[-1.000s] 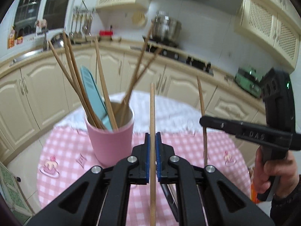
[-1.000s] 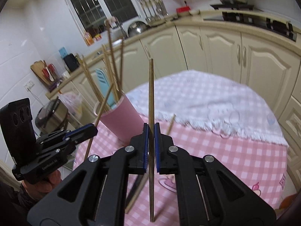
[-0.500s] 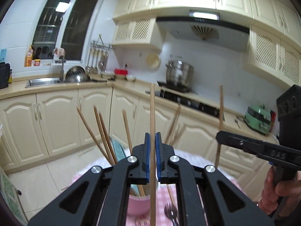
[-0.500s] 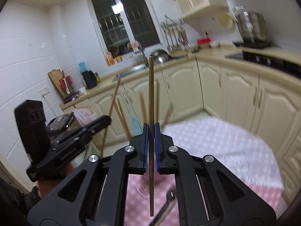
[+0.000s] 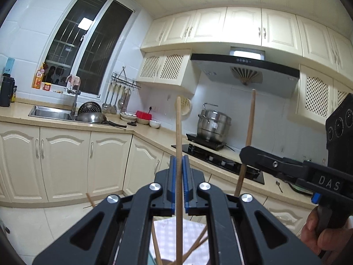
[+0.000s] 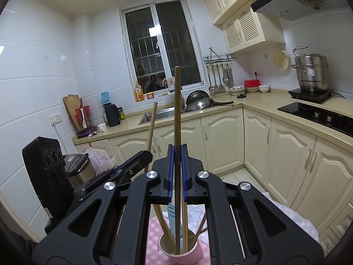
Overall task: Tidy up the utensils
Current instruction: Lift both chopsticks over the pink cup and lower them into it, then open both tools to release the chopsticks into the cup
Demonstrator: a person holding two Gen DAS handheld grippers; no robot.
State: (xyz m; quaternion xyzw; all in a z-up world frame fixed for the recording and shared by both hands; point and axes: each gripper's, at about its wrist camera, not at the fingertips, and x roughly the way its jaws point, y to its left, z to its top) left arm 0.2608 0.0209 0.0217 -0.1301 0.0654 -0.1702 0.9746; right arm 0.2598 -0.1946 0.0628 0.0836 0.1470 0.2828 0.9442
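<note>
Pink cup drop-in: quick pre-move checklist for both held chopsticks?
1. Left gripper shut on its light wooden chopstick: ok.
2. Right gripper shut on its darker wooden chopstick: ok.
3. Both sticks near upright: ok.
4. Round pink cup in right wrist view, below the right gripper: ok.
5. Room in the cup among its chopsticks and light blue utensil: cannot tell.
6. Stick tips above the rim: cannot tell.

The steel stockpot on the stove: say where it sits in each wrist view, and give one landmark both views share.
Left wrist view: the steel stockpot stands right of centre, between the two raised chopsticks, under the range hood.
Right wrist view: the stockpot is at the far right edge, on the stove.
Shared landmark: the utensil rack hanging beside the window.
</note>
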